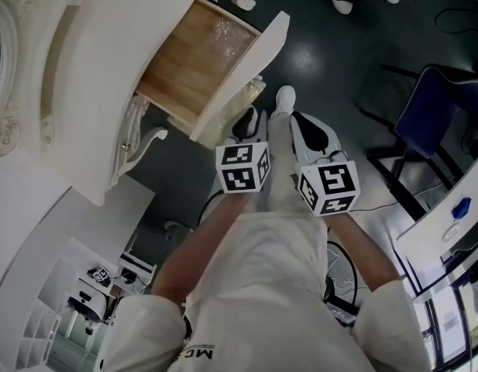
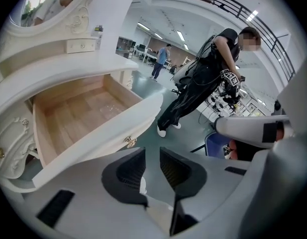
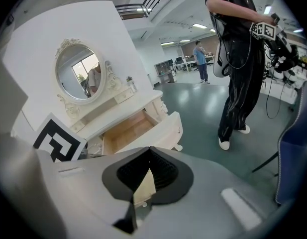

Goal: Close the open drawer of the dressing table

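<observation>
From the head view, the dressing table (image 1: 91,91) stands at the upper left. Its drawer (image 1: 196,60) is pulled out from under the tabletop, its wooden bottom showing. The left claw (image 1: 249,124) and right claw (image 1: 312,136) hang side by side in front of the person, near the drawer's front corner but not touching it.

In the left gripper view, the left claw's (image 2: 152,168) jaws stand apart with only floor between them (nothing is held). The open drawer lies up and to the left, and its small metal knob (image 2: 129,142) is just above the jaws.

In the right gripper view, the right claw's (image 3: 150,153) jaws meet at the tips, empty. Beyond them the drawer (image 3: 131,128) juts out below the oval mirror (image 3: 81,73).
</observation>
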A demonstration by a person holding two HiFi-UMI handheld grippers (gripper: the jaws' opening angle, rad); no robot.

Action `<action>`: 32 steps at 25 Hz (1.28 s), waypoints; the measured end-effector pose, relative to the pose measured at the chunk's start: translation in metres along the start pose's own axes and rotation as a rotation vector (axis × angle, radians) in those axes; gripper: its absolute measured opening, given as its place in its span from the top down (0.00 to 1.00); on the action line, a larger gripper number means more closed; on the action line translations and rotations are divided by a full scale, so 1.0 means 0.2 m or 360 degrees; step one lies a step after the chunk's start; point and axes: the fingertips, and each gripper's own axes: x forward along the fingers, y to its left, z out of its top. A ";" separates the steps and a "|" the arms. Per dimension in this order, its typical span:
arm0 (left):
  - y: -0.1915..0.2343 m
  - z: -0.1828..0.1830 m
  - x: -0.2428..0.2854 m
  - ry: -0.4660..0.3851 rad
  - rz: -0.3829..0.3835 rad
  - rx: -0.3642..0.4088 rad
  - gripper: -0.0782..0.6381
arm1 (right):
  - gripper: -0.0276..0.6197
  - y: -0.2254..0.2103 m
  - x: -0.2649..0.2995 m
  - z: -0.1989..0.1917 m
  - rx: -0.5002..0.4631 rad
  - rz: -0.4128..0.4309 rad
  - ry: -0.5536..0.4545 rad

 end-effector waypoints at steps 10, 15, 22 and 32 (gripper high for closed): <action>0.09 -0.02 0.12 -0.0023 0.0101 -0.0048 0.70 | 0.95 -0.03 0.08 -0.03 -0.0010 -0.0001 0.0020; 0.13 -0.02 0.17 -0.0016 0.0138 -0.0012 0.70 | 0.95 -0.03 0.09 -0.03 -0.0001 0.0008 0.0018; 0.21 -0.04 0.26 0.0016 0.0209 -0.0017 0.70 | 0.95 -0.03 0.11 -0.06 -0.0006 0.0001 0.0047; 0.23 -0.01 0.31 0.0006 0.0272 -0.0022 0.74 | 0.95 -0.04 0.13 -0.04 0.0010 0.0002 0.0044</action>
